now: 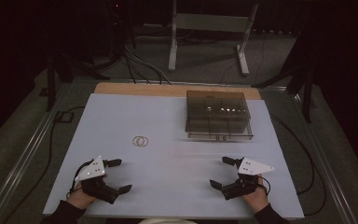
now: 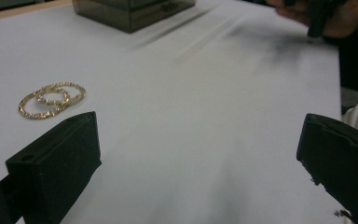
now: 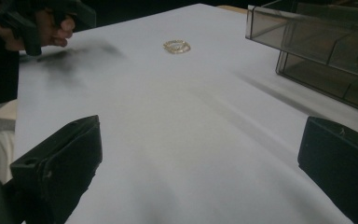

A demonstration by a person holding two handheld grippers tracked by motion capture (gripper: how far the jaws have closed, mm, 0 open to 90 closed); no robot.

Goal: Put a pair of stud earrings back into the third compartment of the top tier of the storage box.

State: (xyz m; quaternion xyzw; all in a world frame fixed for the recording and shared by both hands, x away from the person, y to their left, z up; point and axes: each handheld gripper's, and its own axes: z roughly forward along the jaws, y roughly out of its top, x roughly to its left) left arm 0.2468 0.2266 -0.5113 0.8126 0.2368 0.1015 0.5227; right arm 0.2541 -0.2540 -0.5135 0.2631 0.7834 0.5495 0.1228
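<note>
Gold bangles (image 1: 141,141), two overlapping rings, lie flat on the white bench (image 1: 168,186) ahead of the left gripper (image 1: 120,176) and just to its inner side, well apart from its wide-spread, empty jaws; in the left gripper view the bangles (image 2: 51,99) sit beyond the left jaw. Across the bench, the right gripper (image 1: 223,172) rests near the front edge with its jaws likewise spread and empty, the bangles (image 3: 176,46) far off ahead of it. A smoked clear compartment box (image 1: 218,115) stands at the bench's far side, apart from bangles and both grippers.
</note>
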